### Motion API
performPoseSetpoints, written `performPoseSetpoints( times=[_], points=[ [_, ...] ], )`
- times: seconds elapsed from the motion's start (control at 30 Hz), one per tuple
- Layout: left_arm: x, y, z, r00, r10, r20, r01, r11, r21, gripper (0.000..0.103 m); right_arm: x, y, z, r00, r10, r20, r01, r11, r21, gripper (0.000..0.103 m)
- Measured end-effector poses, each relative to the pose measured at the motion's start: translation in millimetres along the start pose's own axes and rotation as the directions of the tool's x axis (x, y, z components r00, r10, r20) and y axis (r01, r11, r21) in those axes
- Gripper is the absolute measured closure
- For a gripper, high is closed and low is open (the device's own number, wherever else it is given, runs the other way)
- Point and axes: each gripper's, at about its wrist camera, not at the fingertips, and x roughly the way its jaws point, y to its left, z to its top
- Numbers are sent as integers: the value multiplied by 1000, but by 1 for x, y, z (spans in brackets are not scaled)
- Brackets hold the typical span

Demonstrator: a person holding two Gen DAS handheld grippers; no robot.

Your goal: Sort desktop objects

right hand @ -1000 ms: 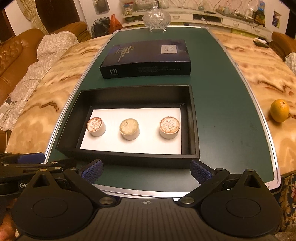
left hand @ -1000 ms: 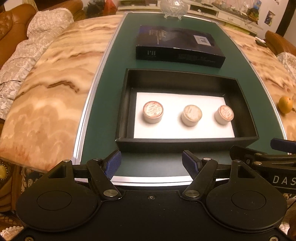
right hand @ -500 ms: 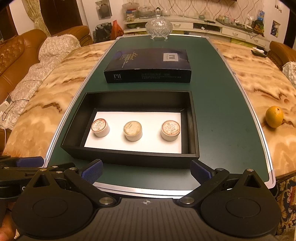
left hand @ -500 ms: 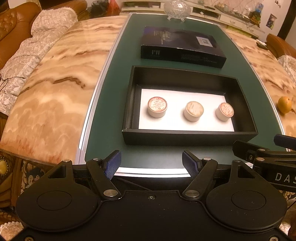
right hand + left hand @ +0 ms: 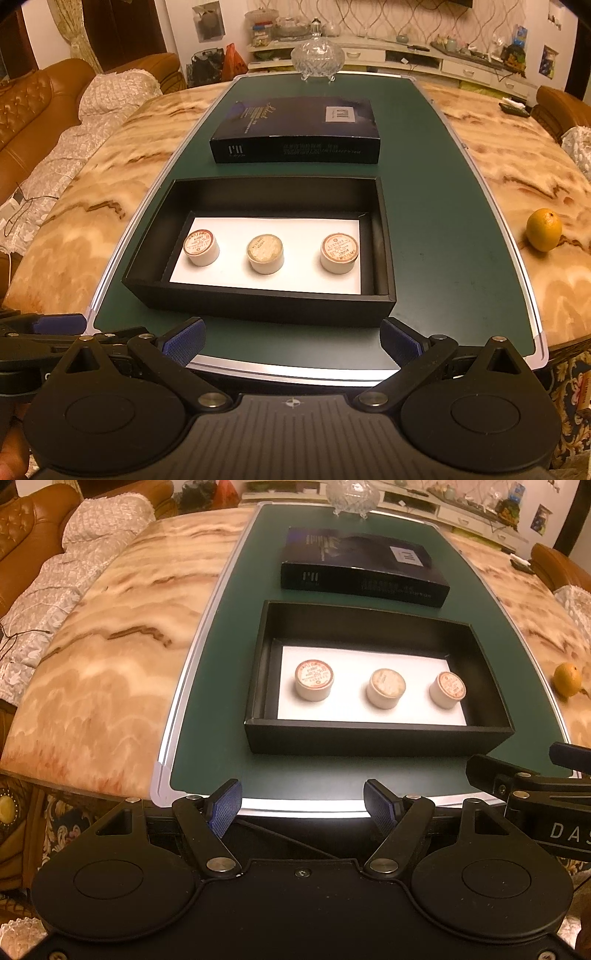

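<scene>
Both my claws, left (image 5: 303, 805) and right (image 5: 291, 341), spread and empty at 6 o'clock; three jars (image 5: 265, 254) sit rowed in open black box (image 5: 258, 306), lid (image 5: 295, 129) at 12: packed or awaiting unpacking.

In front of me the open box (image 5: 258, 302) lies on the mat (image 5: 436, 236), and inside it three small jars (image 5: 265, 254) stand in a row from left to right. Behind it I see the closed box (image 5: 295, 129), then the glass bowl (image 5: 317, 59); the fruit (image 5: 543, 229) rests on the surface (image 5: 517, 177) at right.
</scene>
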Motion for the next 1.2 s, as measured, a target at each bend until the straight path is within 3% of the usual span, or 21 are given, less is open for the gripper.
performPoseSetpoints(
  times=[0.37,0.53,0.73,0.93,1.03,1.2],
  points=[
    [-5,-4,-3,1000,-7,7,7,1000,12,31,-6,-6,-2,1000,13,16,-13,1000,12,0],
    [-9,-9,19,999,-10,33,9,1000,20,31,-12,-9,9,999,27,33,-28,999,15,0],
    [-13,-14,46,998,-14,64,12,999,29,30,-3,-21,49,997,70,17,-70,997,41,0],
    [10,-22,99,999,-9,49,6,999,50,30,26,-30,99,997,71,-31,-70,997,46,0],
    [30,-20,123,1000,-31,5,30,998,50,30,47,-35,121,994,82,-74,-78,995,56,0],
    [53,-21,150,1000,24,-8,-24,998,60,30,76,-33,146,989,89,-117,-84,995,46,0]
  ],
)
